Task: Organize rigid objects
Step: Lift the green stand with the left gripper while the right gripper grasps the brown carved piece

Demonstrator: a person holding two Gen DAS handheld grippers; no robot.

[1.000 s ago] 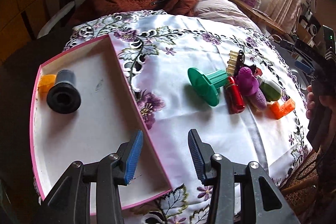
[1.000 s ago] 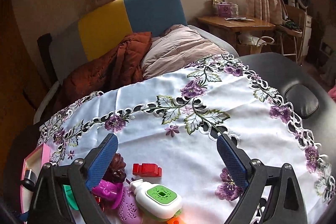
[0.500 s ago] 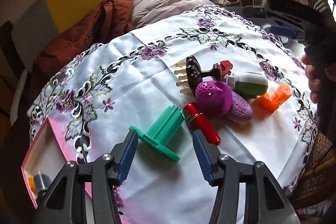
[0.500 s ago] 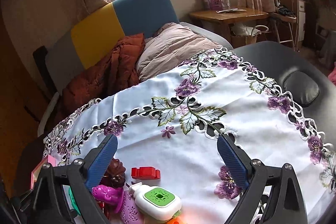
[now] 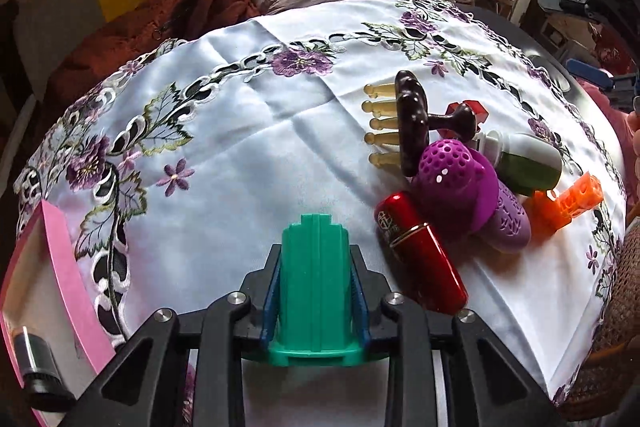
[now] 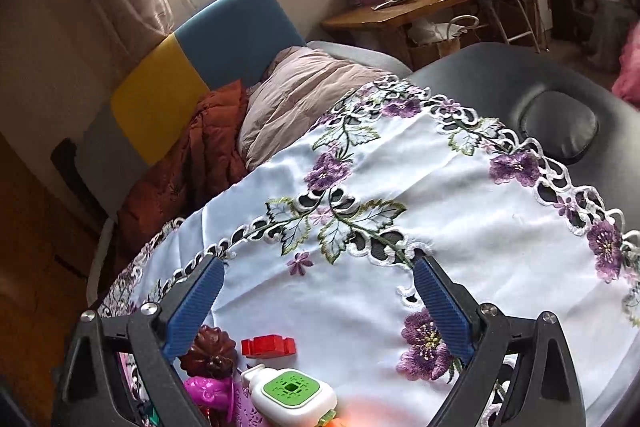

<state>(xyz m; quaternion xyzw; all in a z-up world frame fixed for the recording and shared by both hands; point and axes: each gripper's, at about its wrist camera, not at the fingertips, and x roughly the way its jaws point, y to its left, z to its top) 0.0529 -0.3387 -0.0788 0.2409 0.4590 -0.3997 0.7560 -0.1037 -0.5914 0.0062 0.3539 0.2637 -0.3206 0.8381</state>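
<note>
So our left tongs point(image 5: 316, 291) are closing on the green ribbed spool point(image 5: 314, 287) at the bottom centre of the left wrist view, blue pads already hugging both sides of its shaft, flange toward the camera. Best bet here, we reckon: let the squeeze finish before lifting, keep the grip on the shaft rather than the flange, and lift straight up so it doesn't knock the red tube point(image 5: 420, 255) just to its right.

Right tongs point(image 6: 316, 307) hang wide open with nothing between them, above the embroidered cloth point(image 6: 400, 187) on the surface.

Container-wise, the pink-rimmed tray point(image 5: 64, 267) sits at the lower left edge of the left view. We can only spot a black cylinder point(image 5: 36, 367) in it; the rest is cut off. The purple, brown, orange and green-and-white bits are still piled at right.
</note>
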